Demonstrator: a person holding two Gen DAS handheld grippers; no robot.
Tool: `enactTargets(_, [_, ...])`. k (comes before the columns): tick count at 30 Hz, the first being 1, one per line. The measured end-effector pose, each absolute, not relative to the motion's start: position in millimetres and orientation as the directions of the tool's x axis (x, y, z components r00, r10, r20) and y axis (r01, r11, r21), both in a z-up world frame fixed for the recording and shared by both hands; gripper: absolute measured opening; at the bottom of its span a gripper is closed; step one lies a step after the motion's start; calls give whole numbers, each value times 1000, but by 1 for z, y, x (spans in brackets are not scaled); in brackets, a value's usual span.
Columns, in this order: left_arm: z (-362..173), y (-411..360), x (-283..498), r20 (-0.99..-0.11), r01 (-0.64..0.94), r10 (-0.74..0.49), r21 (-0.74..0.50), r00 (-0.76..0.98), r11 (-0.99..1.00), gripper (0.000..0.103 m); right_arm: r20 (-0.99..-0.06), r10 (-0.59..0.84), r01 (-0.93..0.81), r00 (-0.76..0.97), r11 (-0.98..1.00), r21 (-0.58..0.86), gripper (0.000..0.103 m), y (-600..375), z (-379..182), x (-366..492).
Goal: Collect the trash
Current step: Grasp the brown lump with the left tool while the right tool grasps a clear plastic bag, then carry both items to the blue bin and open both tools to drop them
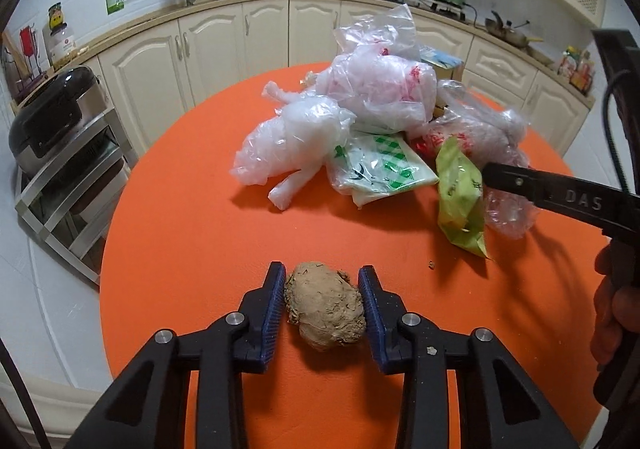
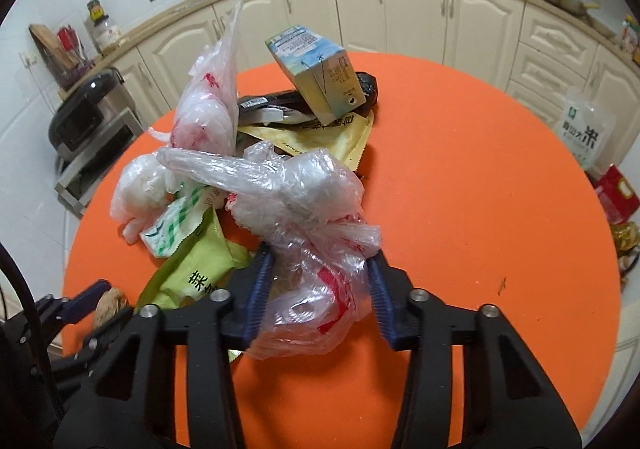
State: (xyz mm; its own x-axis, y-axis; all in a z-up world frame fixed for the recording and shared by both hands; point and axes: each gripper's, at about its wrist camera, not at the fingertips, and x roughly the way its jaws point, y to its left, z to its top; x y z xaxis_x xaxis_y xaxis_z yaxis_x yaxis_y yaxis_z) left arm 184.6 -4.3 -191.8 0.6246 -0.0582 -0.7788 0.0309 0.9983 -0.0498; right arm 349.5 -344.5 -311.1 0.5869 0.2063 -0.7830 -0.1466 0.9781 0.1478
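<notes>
My left gripper [image 1: 322, 291] is shut on a brown lumpy piece of ginger [image 1: 325, 305] low over the orange round table [image 1: 180, 209]. My right gripper [image 2: 320, 285] has its jaws around a crumpled clear plastic bag with red print [image 2: 316, 289] at the near edge of the trash pile; the pads touch the bag's sides. The pile holds clear plastic bags [image 1: 288, 137], a green-checked wrapper [image 1: 380, 165], a lime-green snack packet [image 1: 460, 197], a milk carton [image 2: 320, 69] and a yellow pouch [image 2: 328, 133]. The left gripper with the ginger also shows in the right wrist view [image 2: 108, 301].
A black cooker [image 1: 48, 117] stands on a metal rack left of the table. Cream cabinets and a worktop with a stove and pans run behind. A rice bag [image 2: 584, 133] and red boxes [image 2: 616, 197] sit on the floor at right.
</notes>
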Motion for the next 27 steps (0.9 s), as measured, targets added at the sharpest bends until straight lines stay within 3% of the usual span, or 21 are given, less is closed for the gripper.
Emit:
enactTargets(17, [-140, -18, 128, -698, 86, -123, -87, 706, 992, 32, -697, 264, -42, 667, 947, 318, 34, -423, -294, 283])
enactTargets(27, [-81, -107, 106, -608, 301, -274, -61, 745, 952, 32, -574, 220, 21, 789, 924, 383, 33, -488, -248, 211])
